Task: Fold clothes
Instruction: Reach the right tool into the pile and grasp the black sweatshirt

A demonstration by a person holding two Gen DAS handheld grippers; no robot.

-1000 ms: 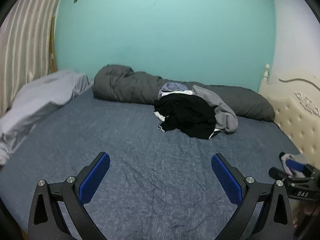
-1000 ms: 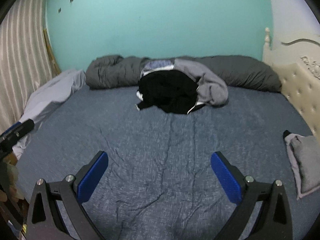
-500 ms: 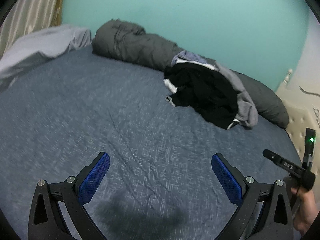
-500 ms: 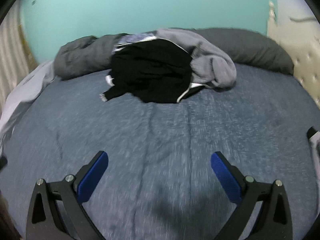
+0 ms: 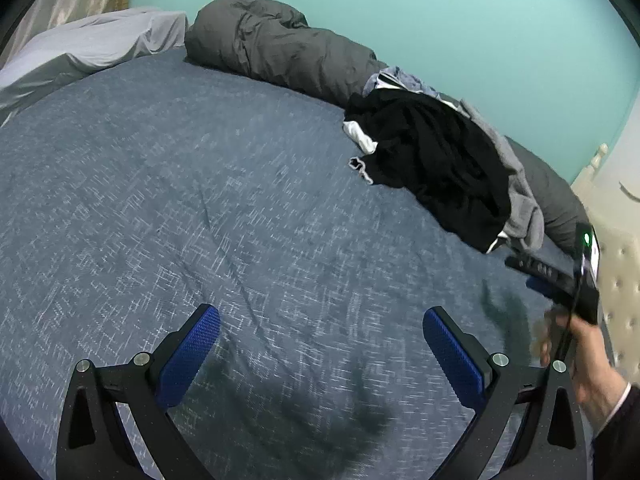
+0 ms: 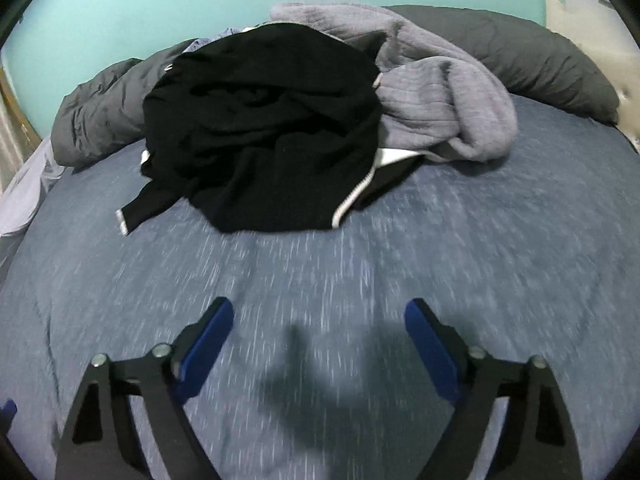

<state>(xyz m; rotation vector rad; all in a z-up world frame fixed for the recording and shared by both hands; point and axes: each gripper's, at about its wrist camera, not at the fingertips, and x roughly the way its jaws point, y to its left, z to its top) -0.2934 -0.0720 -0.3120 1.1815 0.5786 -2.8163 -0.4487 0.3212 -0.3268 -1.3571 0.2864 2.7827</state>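
A heap of clothes lies on the blue bedspread (image 6: 500,240). On top is a black garment with white trim (image 6: 264,132), with a grey knit sweater (image 6: 444,92) behind and to its right. In the left wrist view the black garment (image 5: 436,156) lies at the upper right with the grey sweater (image 5: 520,204) at its far edge. My right gripper (image 6: 319,320) is open and empty, low over the bedspread just short of the heap. My left gripper (image 5: 321,334) is open and empty over bare bedspread (image 5: 160,184), left of the heap. The right gripper (image 5: 560,280) shows at the right edge of the left wrist view.
A rolled dark grey duvet (image 5: 276,48) lies along the teal wall behind the heap. A pale grey sheet (image 5: 80,52) is bunched at the far left. A cream padded headboard (image 5: 616,264) stands at the right.
Both grippers have moved forward over the bed toward the heap. The heap has grown much larger in the right wrist view. Both stay open.
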